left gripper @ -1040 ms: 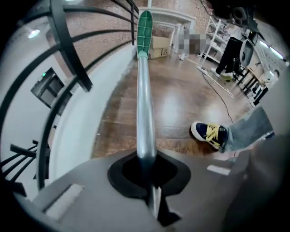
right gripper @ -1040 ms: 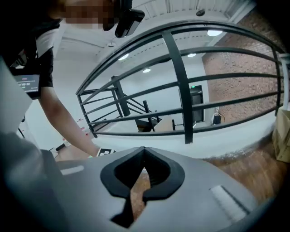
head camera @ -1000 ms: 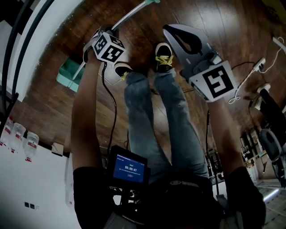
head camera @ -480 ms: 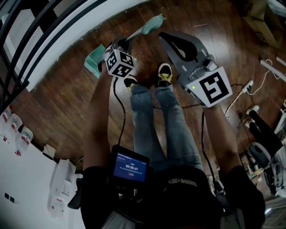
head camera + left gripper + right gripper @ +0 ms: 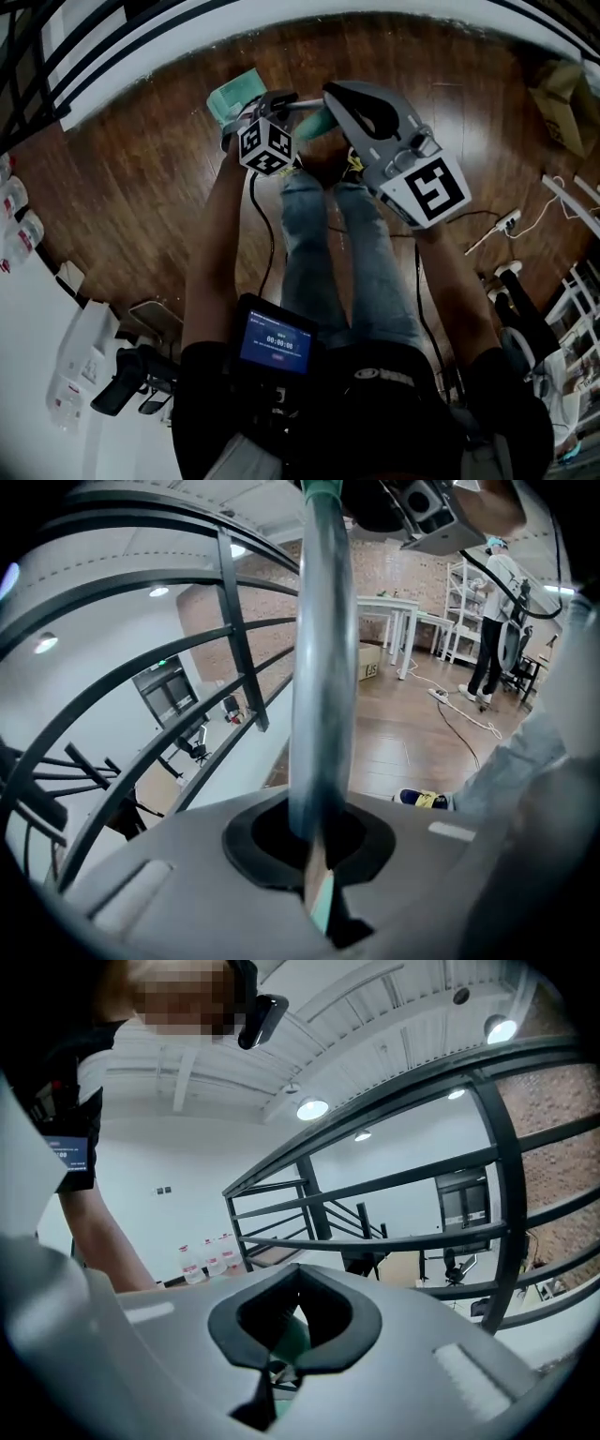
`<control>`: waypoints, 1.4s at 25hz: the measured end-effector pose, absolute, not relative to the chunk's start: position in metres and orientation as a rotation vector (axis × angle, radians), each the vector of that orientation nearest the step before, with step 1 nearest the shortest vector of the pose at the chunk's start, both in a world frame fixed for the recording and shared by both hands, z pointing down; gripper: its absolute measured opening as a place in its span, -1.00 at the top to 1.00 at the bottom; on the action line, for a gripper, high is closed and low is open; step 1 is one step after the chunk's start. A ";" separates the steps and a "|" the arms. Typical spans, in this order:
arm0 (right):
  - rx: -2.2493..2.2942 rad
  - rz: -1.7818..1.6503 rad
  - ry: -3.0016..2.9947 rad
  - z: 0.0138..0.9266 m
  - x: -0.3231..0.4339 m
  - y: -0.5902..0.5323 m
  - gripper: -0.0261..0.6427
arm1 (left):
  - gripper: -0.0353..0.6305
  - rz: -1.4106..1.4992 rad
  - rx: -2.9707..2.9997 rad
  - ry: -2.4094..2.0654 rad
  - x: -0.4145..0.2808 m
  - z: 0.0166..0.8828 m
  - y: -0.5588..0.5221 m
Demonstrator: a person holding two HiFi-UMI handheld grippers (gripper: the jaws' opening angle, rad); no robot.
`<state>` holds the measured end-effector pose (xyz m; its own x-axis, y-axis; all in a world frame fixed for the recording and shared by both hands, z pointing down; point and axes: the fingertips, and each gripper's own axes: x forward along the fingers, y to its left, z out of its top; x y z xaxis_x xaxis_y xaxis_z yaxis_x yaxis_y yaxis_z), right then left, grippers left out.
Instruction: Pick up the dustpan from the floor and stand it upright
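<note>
Dustpan (image 5: 234, 94) is held between both tools over the wooden floor (image 5: 141, 178). The left gripper (image 5: 317, 850) is clamped tight on its metal pole (image 5: 322, 667), with the teal pan just beyond it on the white-wall side. The right gripper (image 5: 292, 1330) is closed on the teal handgrip (image 5: 314, 124) at the pole's other end. The blue screen (image 5: 276, 344) on the person's chest shows digits too small to read.
</note>
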<state>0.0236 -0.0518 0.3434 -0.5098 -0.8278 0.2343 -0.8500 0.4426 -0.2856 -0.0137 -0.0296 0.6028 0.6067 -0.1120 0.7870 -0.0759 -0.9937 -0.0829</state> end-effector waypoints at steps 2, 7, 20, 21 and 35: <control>1.459 0.563 -2.607 0.348 -0.006 -0.058 0.92 | 0.83 -1.364 -2.792 0.274 -0.045 0.604 -0.041; 1.241 0.500 -2.594 0.360 -0.099 -0.071 0.91 | 0.83 -1.355 -2.797 0.520 -0.133 0.590 -0.072; 0.853 0.456 -2.678 0.354 -0.212 -0.058 0.91 | 0.55 -1.562 -2.865 1.003 -0.295 0.603 -0.031; 0.836 0.453 -2.680 0.356 -0.217 -0.057 0.91 | 0.51 -1.567 -2.884 1.022 -0.301 0.606 -0.026; 0.666 0.486 -2.667 0.381 -0.235 -0.034 0.91 | 0.28 -1.352 -3.072 1.368 -0.315 0.624 0.018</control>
<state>-0.2355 -0.0339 0.3806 -0.8291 -0.3821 0.4080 -0.5015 0.8310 -0.2408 -0.3145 0.0180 0.6238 0.4690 -0.4303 0.7713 -0.7766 -0.6168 0.1282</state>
